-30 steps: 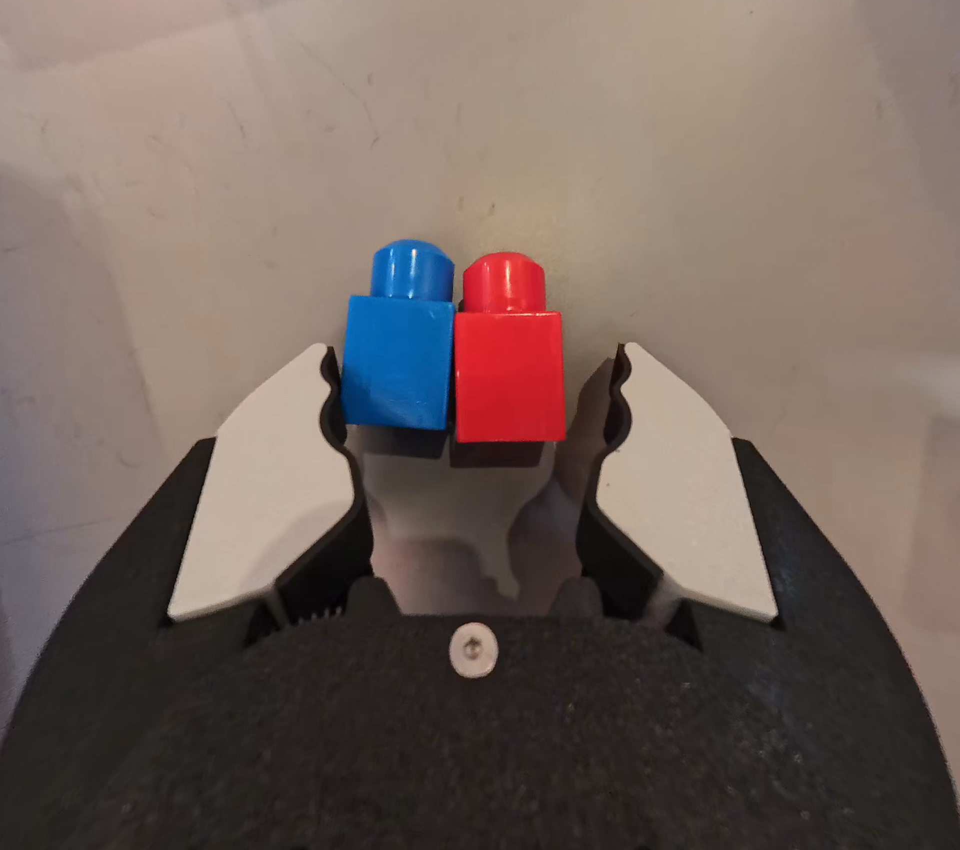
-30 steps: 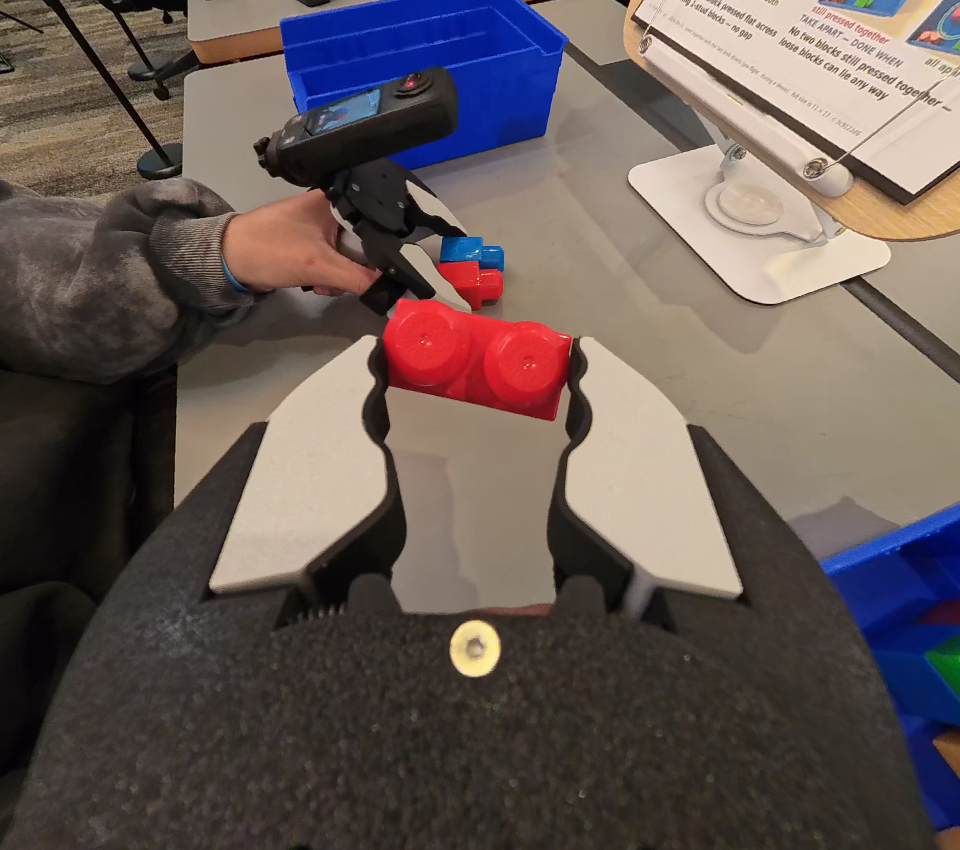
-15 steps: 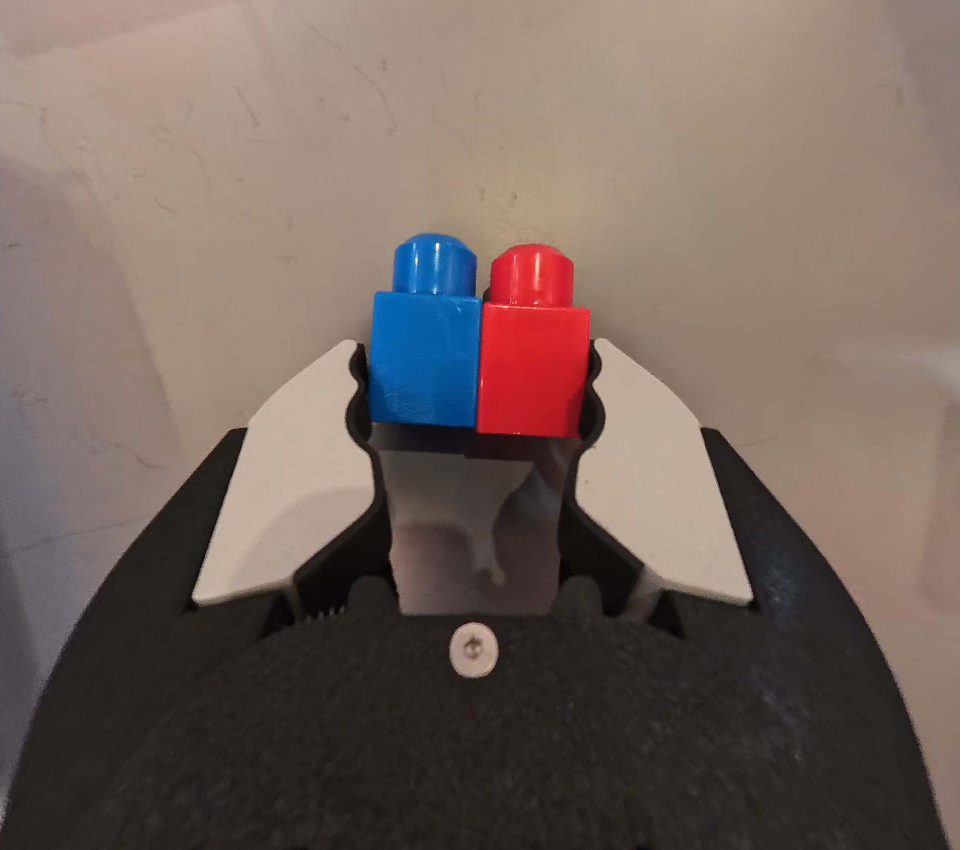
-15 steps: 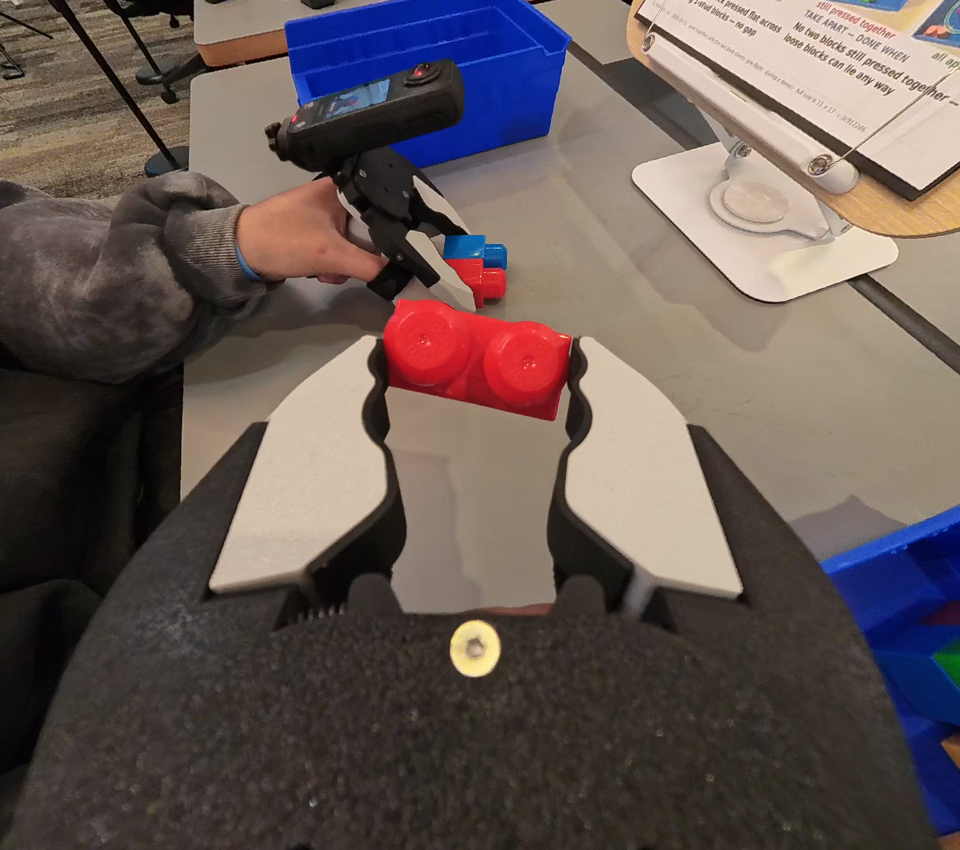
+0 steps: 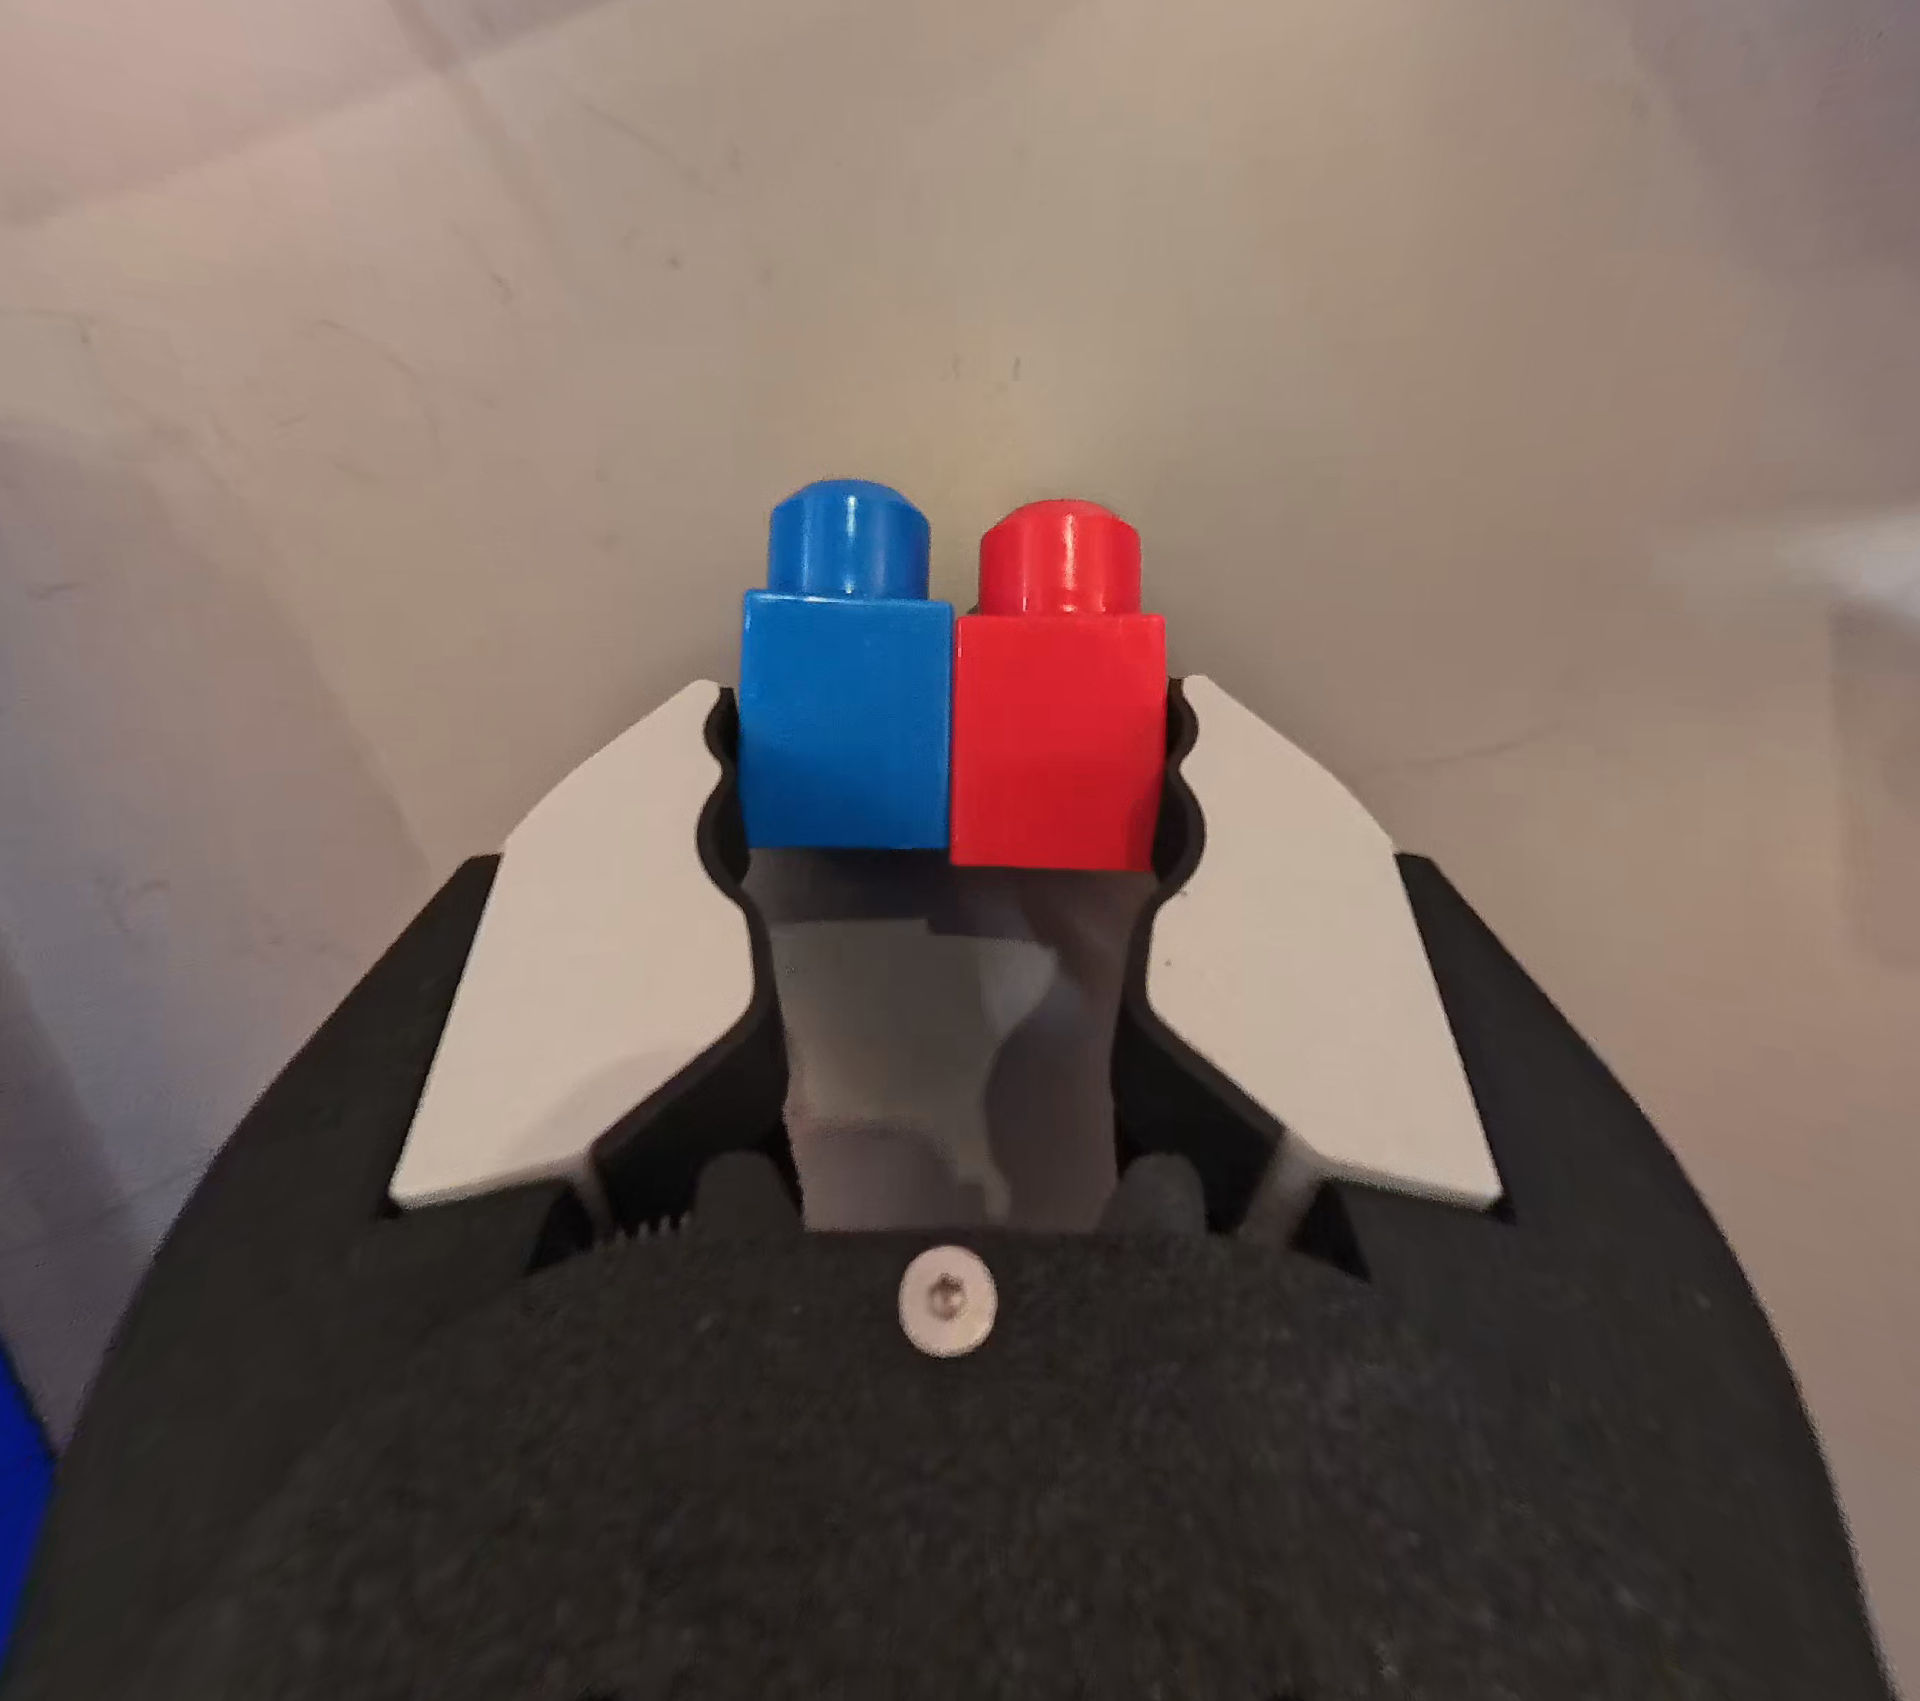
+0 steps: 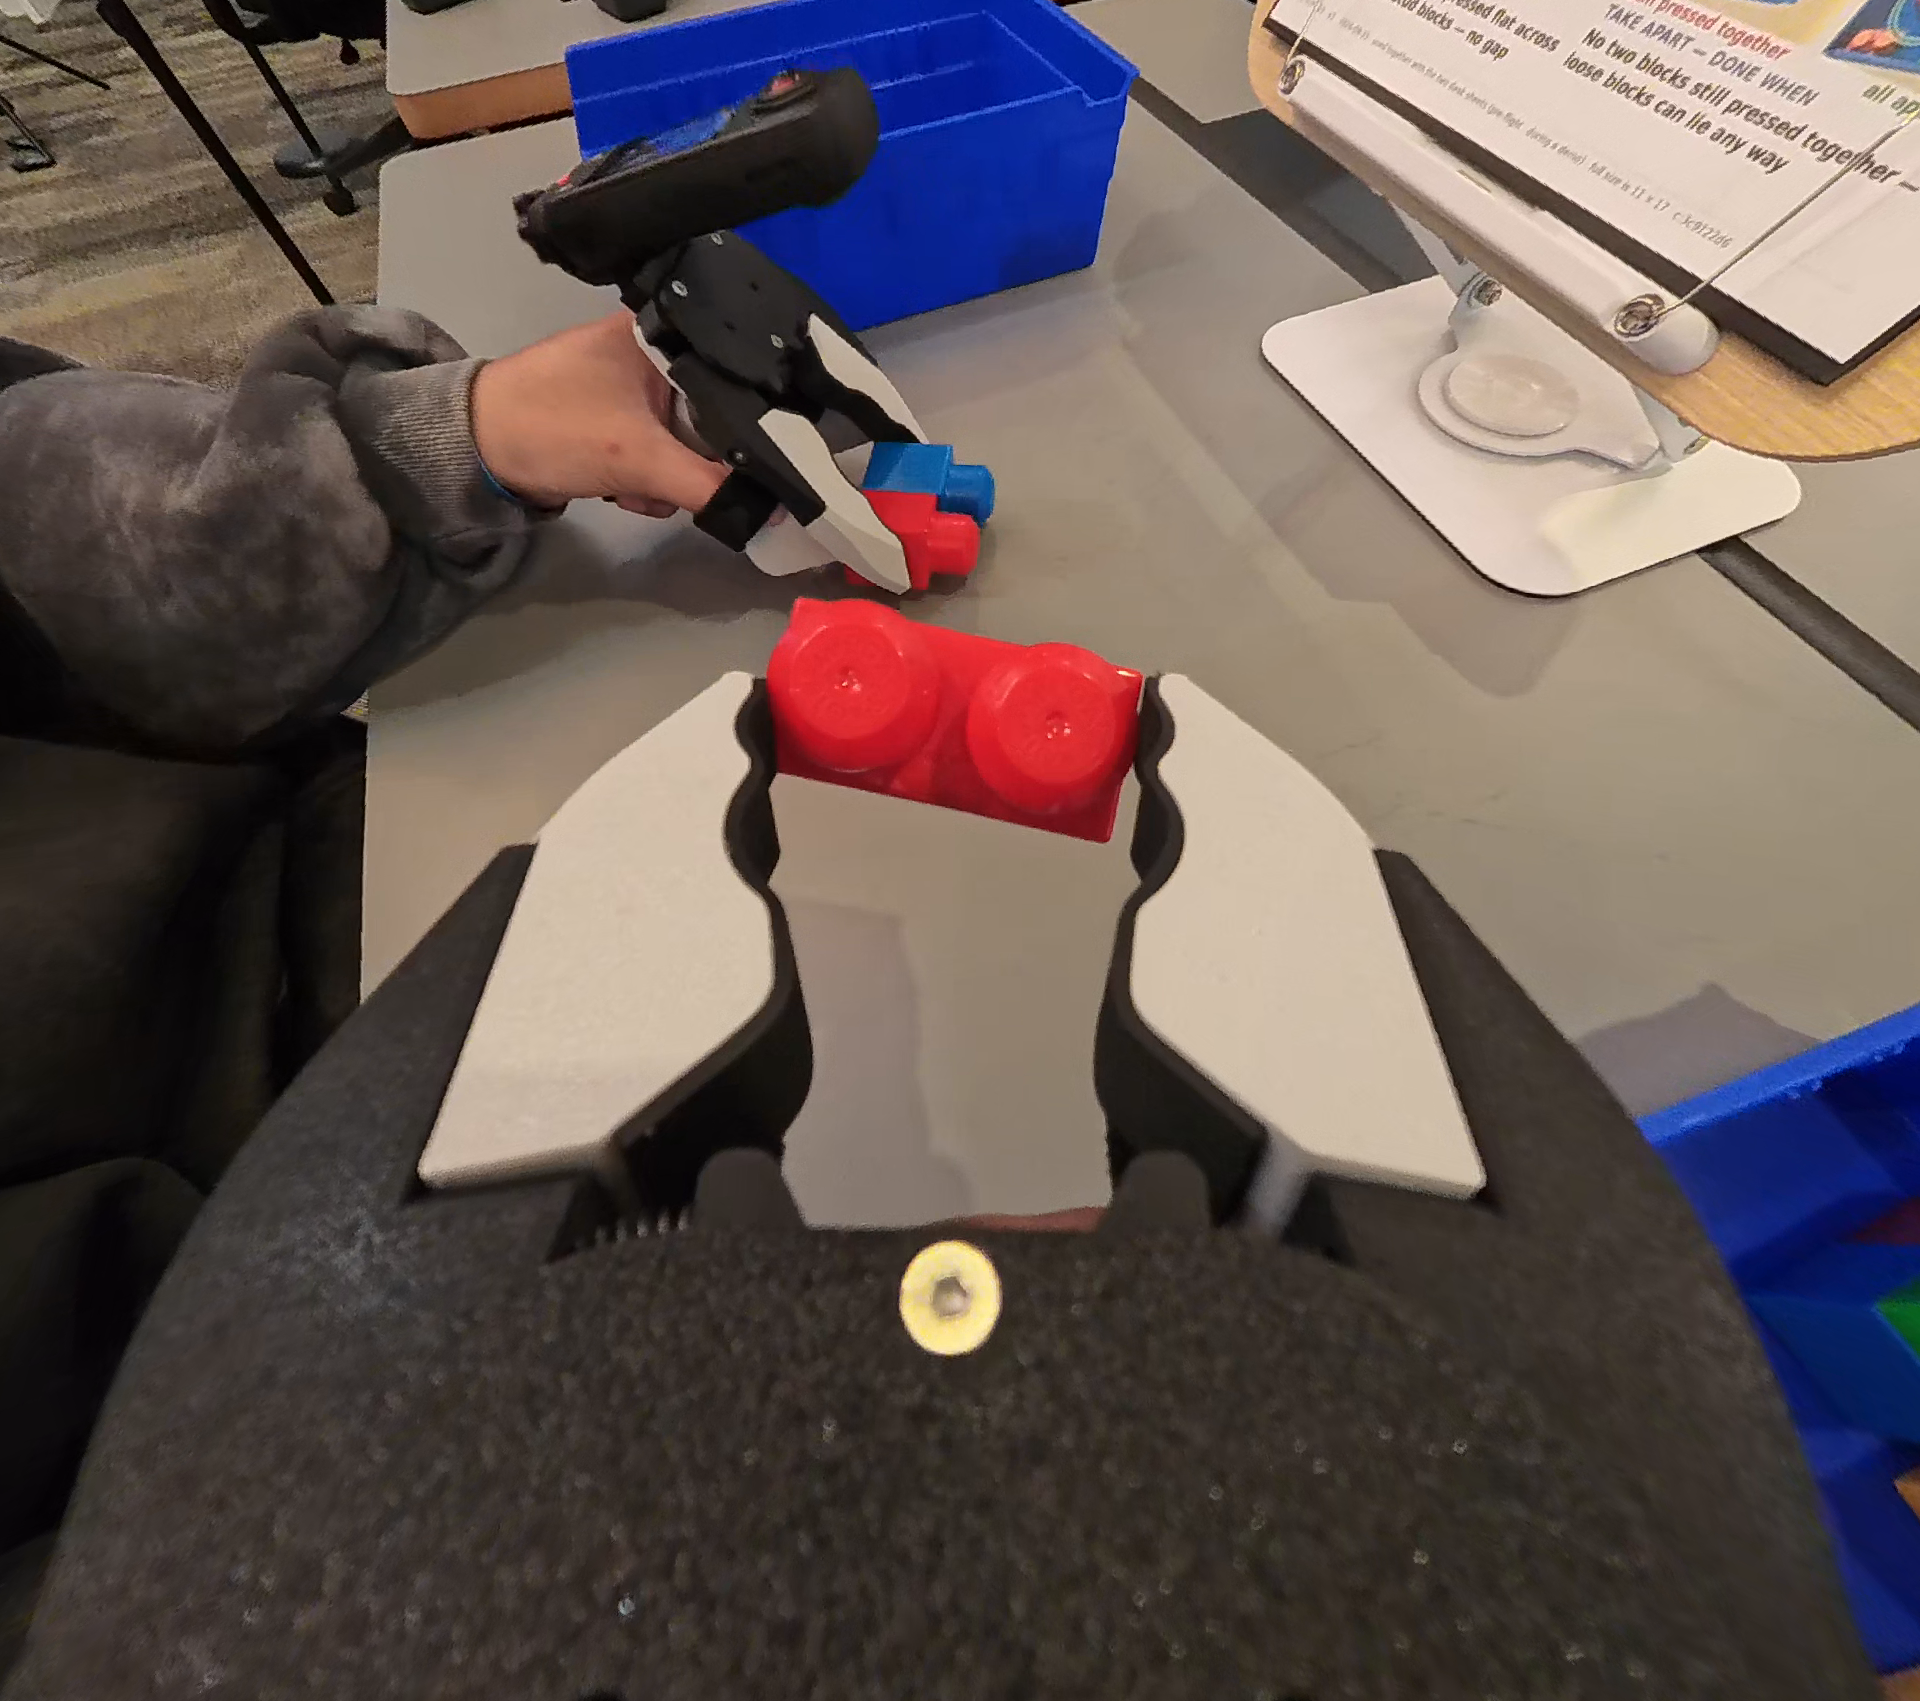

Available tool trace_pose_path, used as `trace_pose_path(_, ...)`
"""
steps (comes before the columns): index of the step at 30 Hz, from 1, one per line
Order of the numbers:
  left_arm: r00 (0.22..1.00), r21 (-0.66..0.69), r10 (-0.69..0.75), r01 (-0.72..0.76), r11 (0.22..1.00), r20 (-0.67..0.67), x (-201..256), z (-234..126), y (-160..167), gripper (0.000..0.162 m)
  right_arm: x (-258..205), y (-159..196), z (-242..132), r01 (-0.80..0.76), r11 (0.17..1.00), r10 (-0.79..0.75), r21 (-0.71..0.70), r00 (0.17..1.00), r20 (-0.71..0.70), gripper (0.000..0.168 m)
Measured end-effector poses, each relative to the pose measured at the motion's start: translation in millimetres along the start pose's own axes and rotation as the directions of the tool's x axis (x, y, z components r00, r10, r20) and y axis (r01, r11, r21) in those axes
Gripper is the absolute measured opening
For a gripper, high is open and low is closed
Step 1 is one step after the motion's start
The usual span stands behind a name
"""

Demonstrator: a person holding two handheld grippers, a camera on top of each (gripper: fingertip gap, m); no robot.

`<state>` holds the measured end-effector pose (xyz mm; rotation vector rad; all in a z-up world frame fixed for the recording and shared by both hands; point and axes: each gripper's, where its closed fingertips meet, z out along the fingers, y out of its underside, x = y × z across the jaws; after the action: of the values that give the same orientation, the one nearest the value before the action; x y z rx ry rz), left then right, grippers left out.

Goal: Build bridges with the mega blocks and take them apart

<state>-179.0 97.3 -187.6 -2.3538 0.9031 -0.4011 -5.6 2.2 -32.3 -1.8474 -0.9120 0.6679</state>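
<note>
Left gripper is angled down at the grey table, its fingers clamped on two one-stud blocks side by side: the blue block against the left finger, the red block against the right, faces touching, studs pointing away from the camera, at frame centre. In the right wrist view the left gripper sits left of centre, tips low at the tabletop, gripped by a hand in a grey sleeve entering from the left edge. Right gripper pinches a red two-stud block by its ends at frame centre, above the table, studs facing the camera. A blue bin stands upper centre, an instruction board on its stand upper right
</note>
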Motion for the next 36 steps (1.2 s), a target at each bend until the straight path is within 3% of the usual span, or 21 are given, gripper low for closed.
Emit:
trace_pose_path(10, 0.996, -0.029, 0.066, -0.068, 0.997, -0.066, 8.4, -9.3, 17.1, 0.076, 2.4, 4.0, 3.1, -0.012, 1.0, 0.012, -0.011, 1.0, 0.001, 0.067)
trace_pose_path(13, 0.997, -0.021, 0.055, -0.056, 0.998, -0.06, 7.4, -8.9, 18.1, 0.084, 2.5, 6.4, 5.3, -0.014, 1.0, 0.014, -0.021, 1.0, 0.004, 0.067)
trace_pose_path(19, 0.998, 0.008, 0.043, -0.044, 0.999, 0.053, 7.9, -18.0, 25.0, 0.096, 4.8, 9.6, 6.4, -0.023, 0.999, 0.024, -0.027, 1.0, 0.005, 0.067)
trace_pose_path(22, 0.99, 0.005, 0.044, -0.045, 0.999, 0.133, -3.1, -13.6, 27.3, 0.09, 5.7, 10.8, 6.8, -0.029, 0.999, 0.029, -0.028, 1.0, 0.007, 0.067)
trace_pose_path(27, 0.993, 0.014, 0.021, -0.023, 1.0, 0.115, -4.4, -9.7, 23.8, 0.08, 4.5, 10.5, 6.5, -0.026, 0.999, 0.026, -0.029, 1.0, 0.01, 0.067)
trace_pose_path(36, 0.991, 0.035, 0.006, -0.011, 0.999, 0.134, -11.1, -8.7, 20.6, 0.082, 4.7, 11.6, 6.8, -0.029, 0.999, 0.029, -0.031, 0.999, 0.014, 0.067)
